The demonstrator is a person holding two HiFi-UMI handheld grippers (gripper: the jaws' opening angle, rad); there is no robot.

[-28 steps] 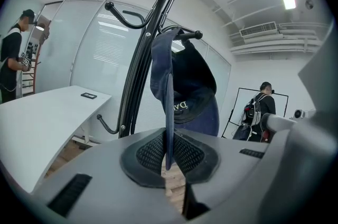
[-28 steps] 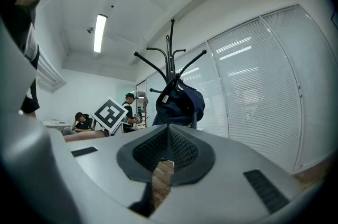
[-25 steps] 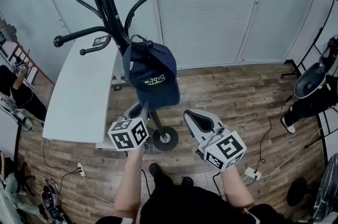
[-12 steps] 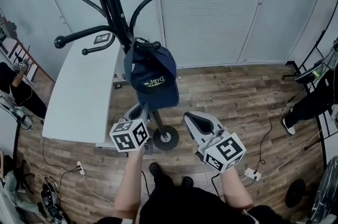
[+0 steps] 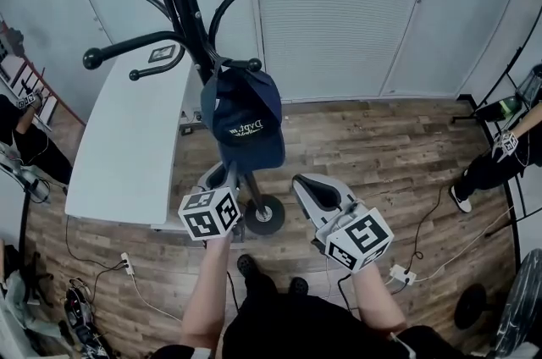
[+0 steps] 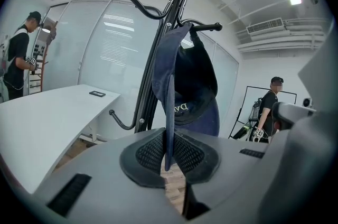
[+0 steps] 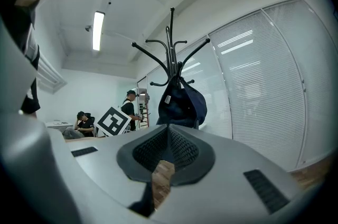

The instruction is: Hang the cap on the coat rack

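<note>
On the short front peg of the black coat rack: navy cap, hung by its upper part, brim pointing down toward the rack's base. Which part of the cap catches the peg, cannot tell. White desk just beside the rack, to the left.

Left gripper directly under the cap. Its own view shows the brim edge-on, running down between the pads. Jaws narrow, by the look of it pinching the brim's lower edge. Right gripper off to the right and lower, apart from the cap. Its jaws are drawn together with nothing between them, only a sliver of floor behind.

Judgement: the hang is nearly done, and the step in hand is letting go. Before opening, check that the cap sits well back on the peg, not on its ball tip. Open the left jaws with no downward tug, as a pull on the brim could tip the cap off. Then draw the gripper straight down and back, clear of the brim. The right gripper need not come in unless the cap swings.
</note>
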